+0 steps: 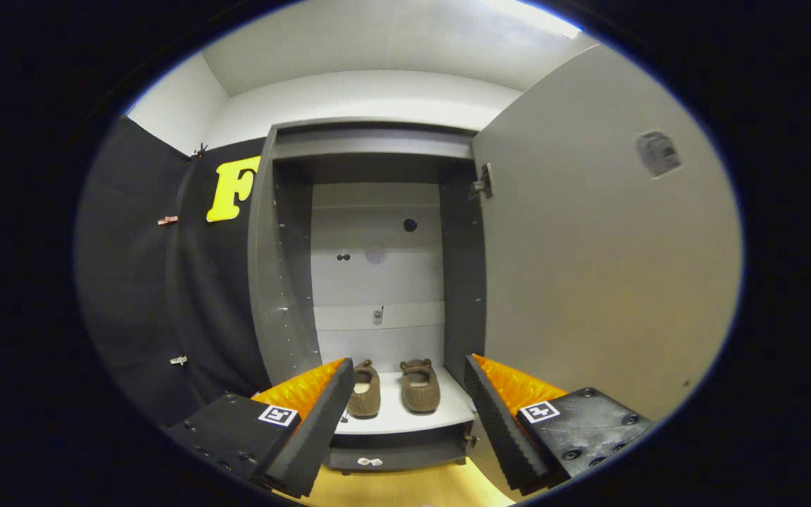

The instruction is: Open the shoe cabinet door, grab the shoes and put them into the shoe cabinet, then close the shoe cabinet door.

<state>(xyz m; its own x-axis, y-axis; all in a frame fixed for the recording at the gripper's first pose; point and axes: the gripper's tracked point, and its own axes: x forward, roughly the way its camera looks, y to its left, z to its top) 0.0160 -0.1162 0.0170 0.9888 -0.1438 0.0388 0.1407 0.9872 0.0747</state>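
Gripper view looks straight into the shoe cabinet [377, 267], taken below as the reference for every position. The cabinet stands open. Its door [602, 267] is swung out to the right of the opening, hung on a hinge [483, 182] at the upper right corner of the opening, with the pale inner face turned toward the camera. A small sticker [657, 153] sits high on that face.

Inside the cabinet, a pair of brown shoes [393, 387] rests on the lowest shelf [405, 415]. The two shoes lie side by side with a narrow gap between them, toes pointing to the back panel and heels toward the opening. They sit left of the shelf's centre, leaving the right part of the shelf bare. The back panel is pale and carries a dark round hole [410, 224] in its upper part. No other shelves are fitted above the shoes.

The gripper [409, 429] hangs in front of the cabinet's base with its fingers spread wide apart and nothing between them. The left fingertip overlaps the left shoe in the picture, but contact cannot be judged. The shoes lie beyond the fingers, inside the cabinet.

Wooden floor [405, 489] shows below the cabinet's base.
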